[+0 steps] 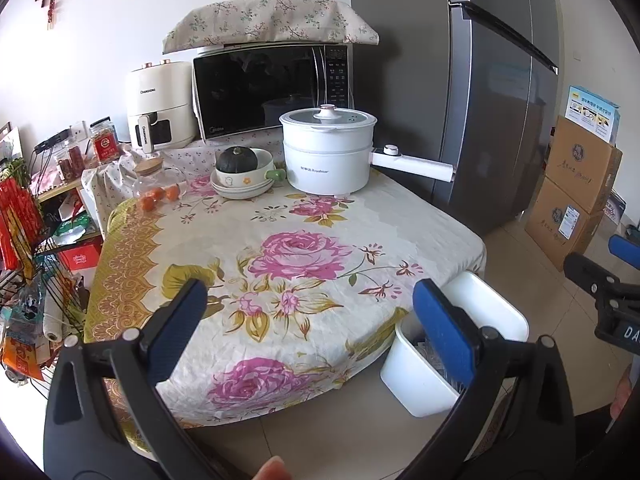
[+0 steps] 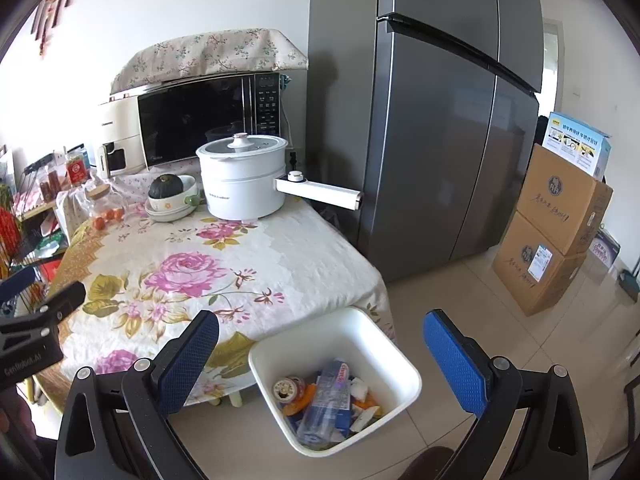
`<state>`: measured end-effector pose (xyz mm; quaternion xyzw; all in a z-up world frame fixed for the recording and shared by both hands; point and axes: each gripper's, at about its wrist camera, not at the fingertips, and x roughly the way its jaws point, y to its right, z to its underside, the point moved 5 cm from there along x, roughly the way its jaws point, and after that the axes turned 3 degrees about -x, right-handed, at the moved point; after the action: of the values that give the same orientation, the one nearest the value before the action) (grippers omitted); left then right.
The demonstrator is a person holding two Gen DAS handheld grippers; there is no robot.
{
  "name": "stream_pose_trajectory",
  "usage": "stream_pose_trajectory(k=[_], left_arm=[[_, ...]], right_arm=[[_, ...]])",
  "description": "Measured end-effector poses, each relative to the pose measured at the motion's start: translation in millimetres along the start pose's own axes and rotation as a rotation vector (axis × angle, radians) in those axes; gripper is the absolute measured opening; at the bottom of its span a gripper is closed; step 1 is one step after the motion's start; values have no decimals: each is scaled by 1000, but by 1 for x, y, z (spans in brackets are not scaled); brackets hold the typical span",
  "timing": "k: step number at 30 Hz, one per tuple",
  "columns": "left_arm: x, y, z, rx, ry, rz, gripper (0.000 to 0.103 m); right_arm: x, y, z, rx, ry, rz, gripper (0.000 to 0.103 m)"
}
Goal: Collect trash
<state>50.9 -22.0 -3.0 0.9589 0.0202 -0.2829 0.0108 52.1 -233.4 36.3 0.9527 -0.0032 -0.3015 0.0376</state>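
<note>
- White plastic, square-mouthed and smooth-walled: the white plastic waste bin (image 2: 396, 364) stands on the tiled floor (image 2: 460, 300) just beside the near right corner of the table.
- We see the trash inside it from the right wrist view: a clear crushed plastic bottle (image 2: 324, 404) lying across a small round can (image 2: 286, 389), with crumpled white tissue (image 2: 359, 389) and orange scraps around them.
- We hold the right gripper (image 2: 322, 354) above the bin with its blue-padded jaws spread wide and nothing between them.
- We hold the left gripper (image 1: 310, 316) over the near part of the floral tablecloth (image 1: 280, 216), jaws likewise wide apart and empty.
- We find no loose litter on the cloth; only a white electric pot (image 1: 330, 152), a stack of bowls holding a dark green squash (image 1: 236, 159) and a glass jar (image 1: 158, 184) sit at the far side.
- We judge collecting is nearly or wholly done.
- We expect the trash to handle lightly: the bottle thin, springy and slippery, best pinched across its middle; the tissue soft, taken anywhere; the can stiff, gripped across its sides.
- We think the bin itself would be light but smooth, so its rim wall is the place to clamp, with care against tipping.
</note>
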Motion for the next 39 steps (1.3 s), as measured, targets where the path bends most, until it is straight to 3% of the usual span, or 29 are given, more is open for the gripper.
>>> stream_pose_trajectory(k=[9, 39], left_arm=[[0, -1, -2, -14, -2, 9, 102], [0, -1, -1, -11, -14, 28, 102]], right_arm=[[0, -14, -6, -41, 42, 8, 103], [1, -15, -6, -29, 45, -20, 103]])
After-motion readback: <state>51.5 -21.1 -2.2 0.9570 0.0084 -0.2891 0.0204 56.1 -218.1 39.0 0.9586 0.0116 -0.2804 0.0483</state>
